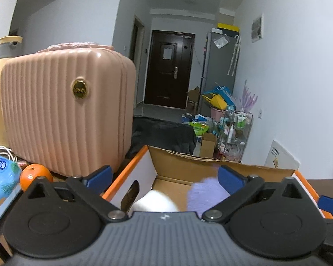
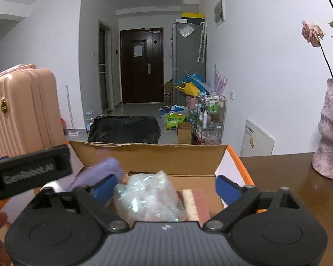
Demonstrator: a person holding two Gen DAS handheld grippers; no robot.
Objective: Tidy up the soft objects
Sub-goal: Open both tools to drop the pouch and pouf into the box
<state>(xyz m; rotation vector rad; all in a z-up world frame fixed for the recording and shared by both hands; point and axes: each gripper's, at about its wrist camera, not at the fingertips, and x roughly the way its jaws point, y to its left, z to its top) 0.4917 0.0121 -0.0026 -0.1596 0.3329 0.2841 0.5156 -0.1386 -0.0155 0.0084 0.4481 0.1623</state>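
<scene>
Soft things already sit in the cardboard box point(image 2: 151, 155) under your tongs: a purple plush point(image 1: 205, 194) below the left tongs point(image 1: 164, 178), a crinkly plastic bag point(image 2: 148, 196) between the right tongs point(image 2: 166, 185). Both tongs gape wide, holding nothing. Lift straight up, or a pad may snag the bag and drag it out.

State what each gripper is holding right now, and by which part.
Nothing is held. The left gripper stands open over the cardboard box, clear of the purple cloth. The right gripper is open too, its pads off the plastic bag.
</scene>
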